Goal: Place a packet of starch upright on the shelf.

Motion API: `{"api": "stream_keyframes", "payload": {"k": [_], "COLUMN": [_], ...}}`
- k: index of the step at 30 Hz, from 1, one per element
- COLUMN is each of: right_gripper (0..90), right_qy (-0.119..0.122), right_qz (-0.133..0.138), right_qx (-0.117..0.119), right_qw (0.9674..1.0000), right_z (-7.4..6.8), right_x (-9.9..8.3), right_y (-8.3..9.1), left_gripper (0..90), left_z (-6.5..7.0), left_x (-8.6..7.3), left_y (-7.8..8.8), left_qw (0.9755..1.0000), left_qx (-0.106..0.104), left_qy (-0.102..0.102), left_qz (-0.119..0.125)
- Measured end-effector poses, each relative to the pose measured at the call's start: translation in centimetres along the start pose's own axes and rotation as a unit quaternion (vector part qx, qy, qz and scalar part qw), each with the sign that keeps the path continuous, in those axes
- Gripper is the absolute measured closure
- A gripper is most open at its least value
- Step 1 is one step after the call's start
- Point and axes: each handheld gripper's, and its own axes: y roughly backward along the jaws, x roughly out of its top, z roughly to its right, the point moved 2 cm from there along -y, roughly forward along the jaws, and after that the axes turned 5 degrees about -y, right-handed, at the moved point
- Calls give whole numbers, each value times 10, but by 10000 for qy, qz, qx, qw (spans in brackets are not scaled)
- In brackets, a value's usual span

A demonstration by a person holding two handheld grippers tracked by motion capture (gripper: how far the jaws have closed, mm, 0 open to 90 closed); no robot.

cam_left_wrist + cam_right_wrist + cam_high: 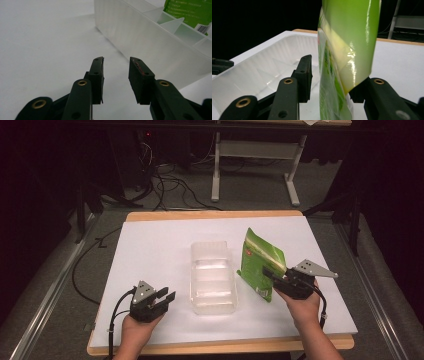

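White tabletop [160,245] with a pale wooden edge showing along the far and near sides, set on grey carpet. Beyond it, a dark room: tangled black cables [170,182] on the floor, the grey legs of another desk [216,170], black stands at either side.

Clear plastic tray [214,276] near the middle of the table, long side running away from the person, split by low dividers into compartments.

Just right of the tray, a green pouch [260,262], upright and tilted, lifted by its near edge. Right gripper [280,279] at that edge, pouch standing between its jaws; in the right gripper view the right jaw pressed against the glossy green film [349,50], the left jaw apart from it by a narrow gap, so whether clamped or only loosely around: cannot tell.

Left gripper [165,301] low over the table, near the tray's left wall, released, jaws parted with bare white surface between them in the left gripper view.
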Motion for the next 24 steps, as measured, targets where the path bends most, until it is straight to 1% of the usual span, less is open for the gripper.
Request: {"api": "stream_keyframes", "payload": {"k": [1,6,11,16,21,24], "right_gripper": [603,589,599,607,653,686], "right_qy": [-49,-138,-188,-236,-269,-249], "right_qz": [-8,-13,-76,-80,-67,-74], "right_qx": [-13,-15,-27,-63,-4,37], "right_qw": [10000,9999,9998,9997,9996,9997], "right_z": [1,4,7,10,12,12], "right_x": [0,-1,-3,-4,-4,-4], "right_y": [0,-2,-4,-7,-11,-13], "left_gripper": [645,639,639,639,639,639], "left_z": [0,0,0,0,-1,0], "left_x": [0,0,-1,-1,-1,-1], "left_y": [0,0,-1,-1,-2,-2], "left_qw": [10000,10000,10000,10000,10000,10000], "left_qx": [5,15,-8,-13,-15,-22], "left_qy": [7,11,0,21,54,48], "left_qz": [7,7,-21,-30,-27,-40]}}
